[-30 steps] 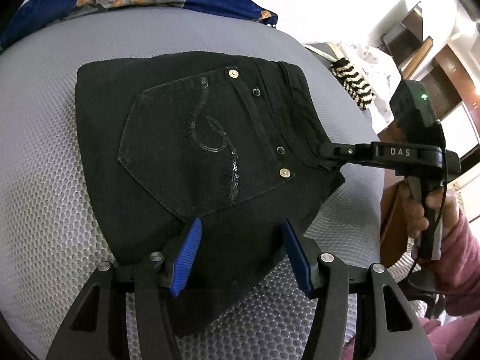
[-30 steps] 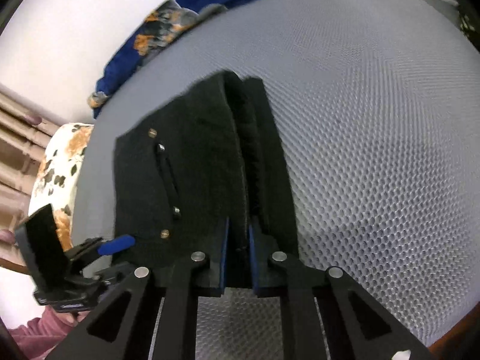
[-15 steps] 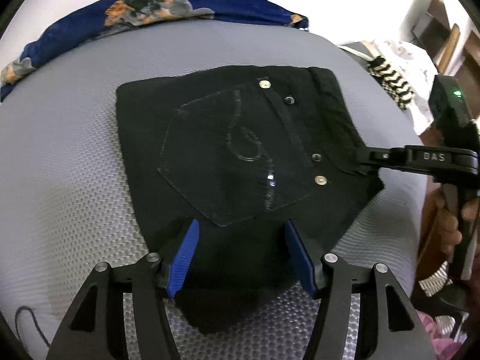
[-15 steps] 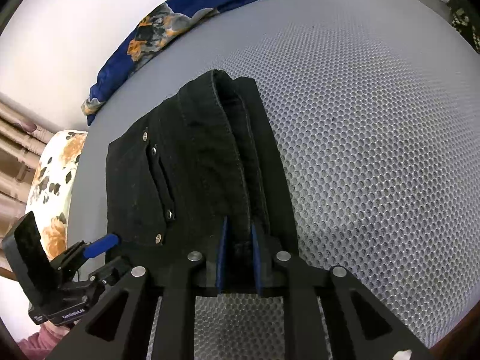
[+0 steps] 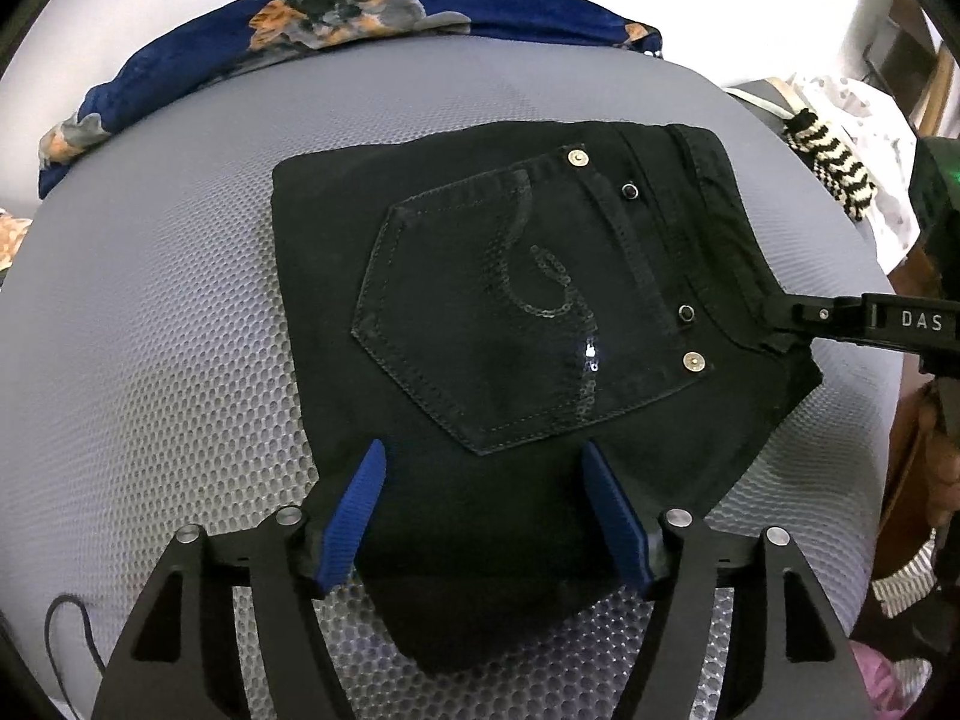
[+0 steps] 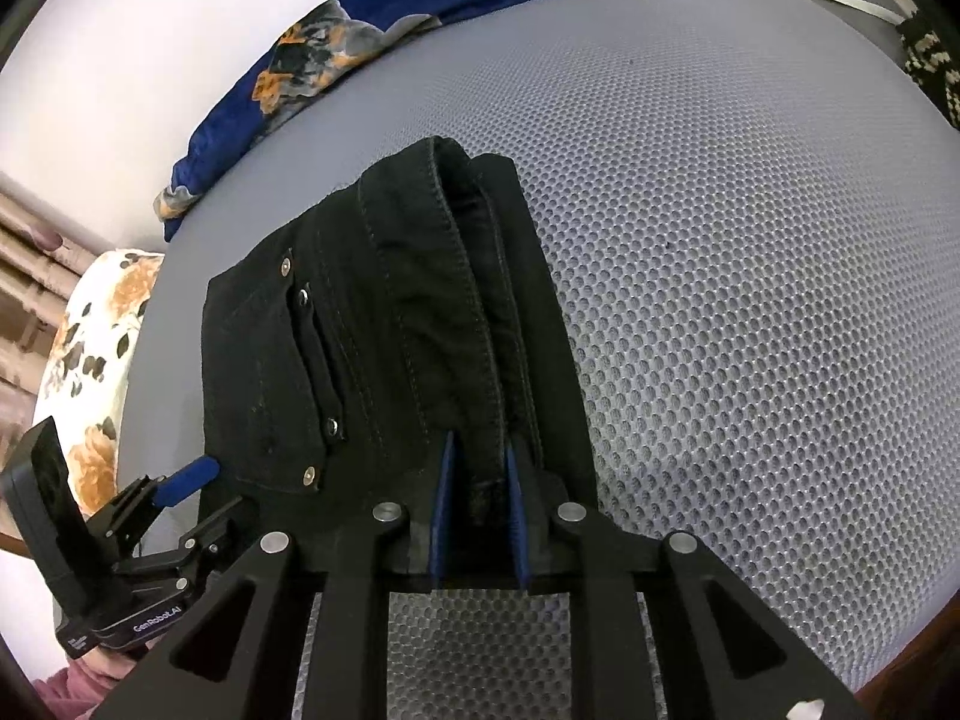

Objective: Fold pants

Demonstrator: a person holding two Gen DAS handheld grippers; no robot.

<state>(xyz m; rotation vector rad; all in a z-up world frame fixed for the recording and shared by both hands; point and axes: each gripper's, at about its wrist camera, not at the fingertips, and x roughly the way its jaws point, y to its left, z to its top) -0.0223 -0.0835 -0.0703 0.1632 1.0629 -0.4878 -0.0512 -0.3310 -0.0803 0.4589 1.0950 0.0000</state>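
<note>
Black pants lie folded into a compact block on the grey mesh surface, back pocket with its sequin swirl facing up. My left gripper hovers at the near edge of the block. Its jaws are opening, and the blue pads stand wide apart over flat cloth without pressing it. My right gripper is shut on the thick waistband fold of the pants. From the left wrist view the right gripper bites the waistband corner at the right.
A blue floral cloth lies along the far edge of the surface. A black-and-white striped knit sits far right, a floral cushion off the left side. A thin dark cord loops at the near left. A person's hand holds the right gripper's handle.
The left gripper's pads have spread wider and its view has tipped up, showing more of the far cloth. The right gripper stays clamped on the waistband; the pants have settled flat.
</note>
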